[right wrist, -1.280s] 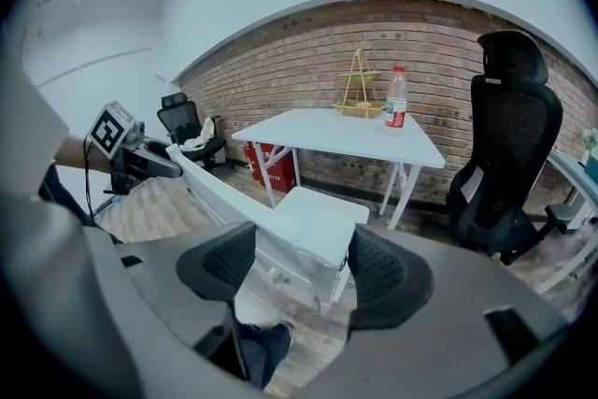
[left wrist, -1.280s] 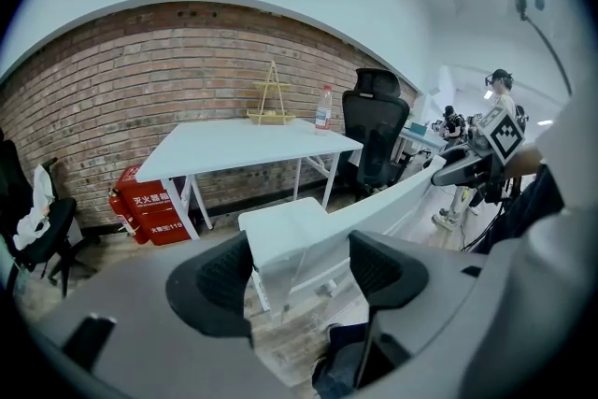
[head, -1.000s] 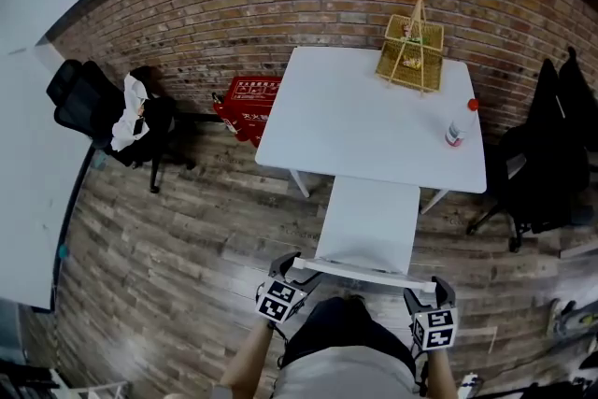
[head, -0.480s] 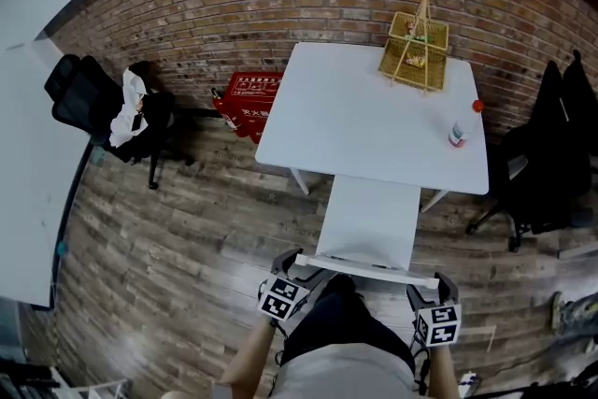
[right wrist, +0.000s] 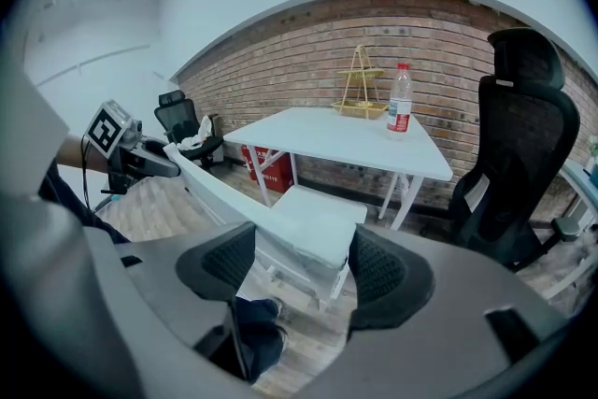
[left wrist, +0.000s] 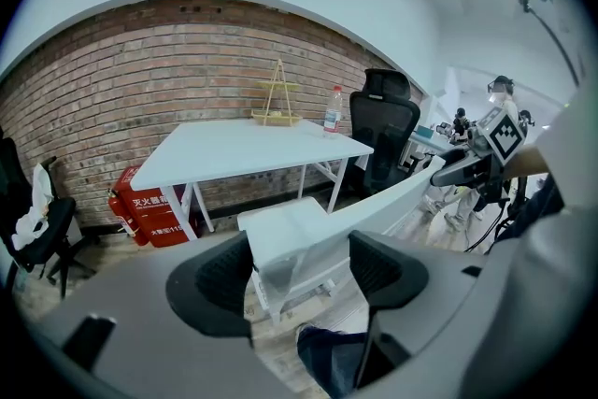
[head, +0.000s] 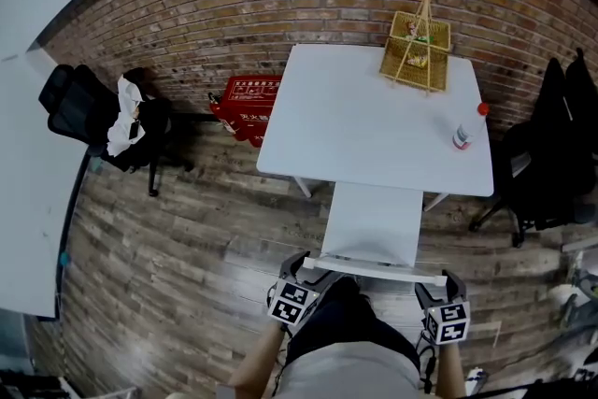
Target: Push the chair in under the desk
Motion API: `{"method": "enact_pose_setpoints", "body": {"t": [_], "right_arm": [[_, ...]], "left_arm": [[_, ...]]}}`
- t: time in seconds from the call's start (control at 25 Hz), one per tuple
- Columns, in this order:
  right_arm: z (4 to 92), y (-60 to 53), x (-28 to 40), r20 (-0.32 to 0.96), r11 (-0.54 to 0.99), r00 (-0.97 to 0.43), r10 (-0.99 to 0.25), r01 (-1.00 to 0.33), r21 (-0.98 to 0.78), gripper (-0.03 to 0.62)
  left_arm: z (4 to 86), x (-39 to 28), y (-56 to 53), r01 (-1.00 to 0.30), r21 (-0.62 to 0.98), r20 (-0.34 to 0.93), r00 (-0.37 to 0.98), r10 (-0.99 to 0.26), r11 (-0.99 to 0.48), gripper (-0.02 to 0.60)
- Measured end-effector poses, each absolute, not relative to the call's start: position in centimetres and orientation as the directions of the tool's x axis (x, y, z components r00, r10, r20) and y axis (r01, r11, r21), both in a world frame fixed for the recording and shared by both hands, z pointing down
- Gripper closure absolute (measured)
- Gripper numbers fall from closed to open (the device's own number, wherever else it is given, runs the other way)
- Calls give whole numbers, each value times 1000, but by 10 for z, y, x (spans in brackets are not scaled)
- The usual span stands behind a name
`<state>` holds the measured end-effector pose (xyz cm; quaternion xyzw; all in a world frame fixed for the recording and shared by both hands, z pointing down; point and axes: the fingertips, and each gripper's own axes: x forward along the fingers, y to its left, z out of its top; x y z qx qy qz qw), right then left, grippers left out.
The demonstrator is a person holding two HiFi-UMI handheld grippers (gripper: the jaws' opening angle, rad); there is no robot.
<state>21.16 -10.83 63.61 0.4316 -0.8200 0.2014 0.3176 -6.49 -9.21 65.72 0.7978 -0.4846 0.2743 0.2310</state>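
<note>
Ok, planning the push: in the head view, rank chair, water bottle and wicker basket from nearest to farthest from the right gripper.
1. chair: straight ahead, its back rail held in the right gripper.
2. water bottle: at the right edge of the desk.
3. wicker basket: far right corner of the desk, by the brick wall.

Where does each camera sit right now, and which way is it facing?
Head view: on the person's head, looking steeply down at chair and desk; torso, forearms, left gripper and right gripper show.
Left gripper view: on the left gripper, jaws clamping the chair back, facing desk and brick wall; right gripper at right.
Right gripper view: mirrored, also clamping; left gripper at left.
Shared: chair, desk, bottle.
</note>
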Motion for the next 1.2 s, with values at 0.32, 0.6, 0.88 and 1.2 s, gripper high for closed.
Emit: {"method": "enact_pose_setpoints", "body": {"t": [0.32, 0.6, 0.88, 1.2], "right_arm": [[638, -123, 206, 692, 542, -429, -581, -838, -65, 279], [636, -136, 201, 685, 550, -437, -582, -833, -65, 279], [635, -151, 195, 676, 547, -437, -593, -835, -61, 279], [634, -163, 187, 675, 531, -429, -601, -845, -65, 279]], "left_arm": [[657, -71, -109, -897, 102, 662, 384, -644, -430, 257], [656, -75, -123, -895, 100, 659, 387, -645, -435, 257], [655, -82, -140, -892, 97, 653, 392, -648, -442, 257], [656, -88, -156, -885, 98, 644, 405, -649, -455, 258]]}}
